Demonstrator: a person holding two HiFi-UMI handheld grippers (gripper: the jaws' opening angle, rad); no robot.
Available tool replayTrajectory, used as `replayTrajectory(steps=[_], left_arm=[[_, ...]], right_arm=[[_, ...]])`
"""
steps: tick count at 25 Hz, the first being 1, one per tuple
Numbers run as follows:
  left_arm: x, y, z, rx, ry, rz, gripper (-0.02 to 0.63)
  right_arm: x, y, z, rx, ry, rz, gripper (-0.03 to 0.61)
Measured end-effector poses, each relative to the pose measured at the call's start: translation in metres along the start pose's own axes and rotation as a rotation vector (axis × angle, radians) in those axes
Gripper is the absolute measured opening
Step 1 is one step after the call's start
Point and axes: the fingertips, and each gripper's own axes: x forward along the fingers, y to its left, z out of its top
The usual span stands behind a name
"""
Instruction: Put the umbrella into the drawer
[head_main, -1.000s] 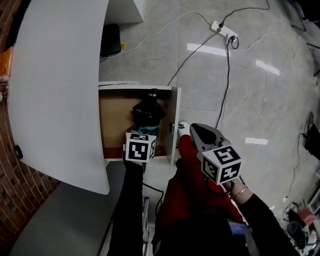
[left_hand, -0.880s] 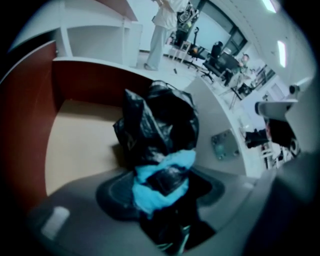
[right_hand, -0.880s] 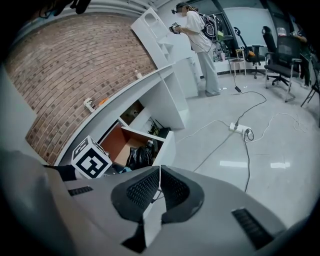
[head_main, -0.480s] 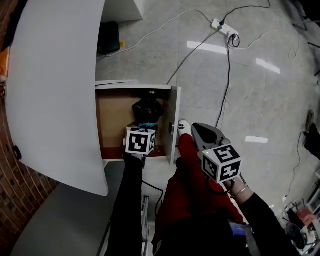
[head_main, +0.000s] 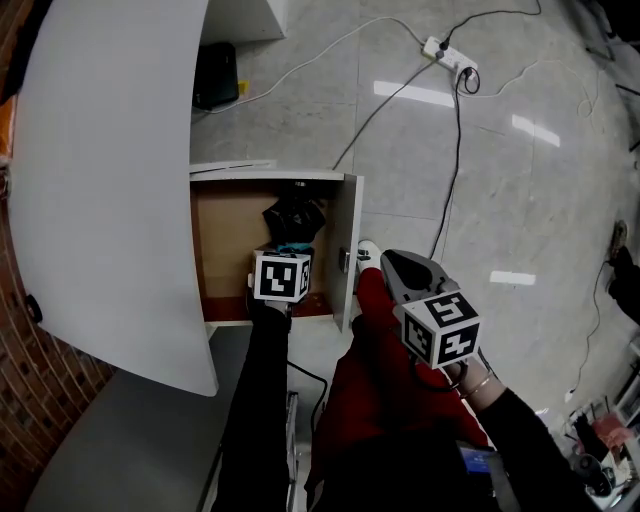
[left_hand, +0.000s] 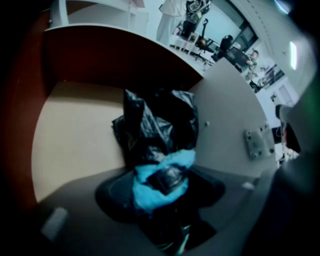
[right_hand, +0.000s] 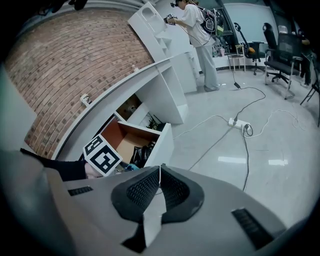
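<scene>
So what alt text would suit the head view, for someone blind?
Seen from above, the left gripper holds a bundled black umbrella inside an open drawer. The right gripper hangs shut beside its white front, over grey floor.

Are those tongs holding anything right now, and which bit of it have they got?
The left tongs grip the black folded umbrella at its near end, around the blue band, inside the open drawer. The right tongs are shut and empty.
</scene>
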Motion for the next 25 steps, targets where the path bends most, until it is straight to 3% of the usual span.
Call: replayTrajectory(steps=[25], left_arm=[[0.0, -0.001, 0.002, -0.013, -0.094, 0.075, 0.311]], right_arm=[[-0.002, -0.004, -0.015, 0.009, 0.019, -0.007, 0.01]])
